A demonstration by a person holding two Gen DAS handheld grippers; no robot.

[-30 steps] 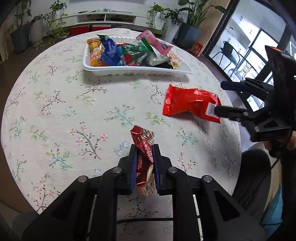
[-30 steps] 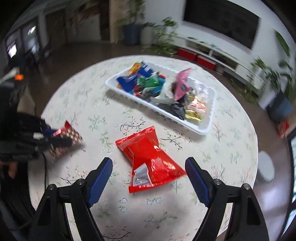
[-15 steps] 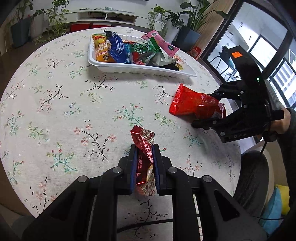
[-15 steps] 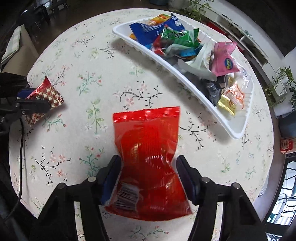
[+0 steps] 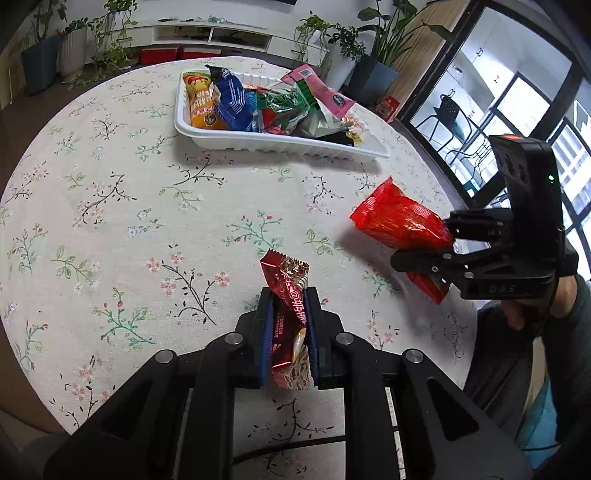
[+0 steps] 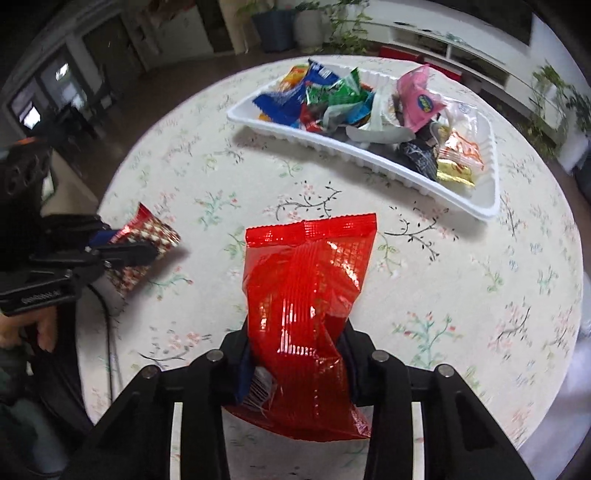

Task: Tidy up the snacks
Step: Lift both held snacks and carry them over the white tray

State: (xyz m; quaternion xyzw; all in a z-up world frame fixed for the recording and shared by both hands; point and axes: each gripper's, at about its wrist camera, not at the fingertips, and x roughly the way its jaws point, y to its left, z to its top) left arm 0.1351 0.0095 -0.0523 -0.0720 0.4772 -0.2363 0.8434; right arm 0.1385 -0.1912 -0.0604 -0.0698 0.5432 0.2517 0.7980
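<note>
right gripper [image 6: 295, 354] closing, pinching red snack bag [image 6: 308, 295]

A round table [image 5: 110, 206] wears a cream cloth sprigged with flowers. Behind it runs a low white shelf unit [image 5: 221, 35] with 2 red boxes [image 5: 173, 54] beneath. Potted plants [image 5: 373, 70] stand along the wall, one in a blue pot [image 5: 37, 64]. At the right, dark-framed windows [image 5: 517, 122] show a chair [image 5: 454, 114] beyond the glass
</note>
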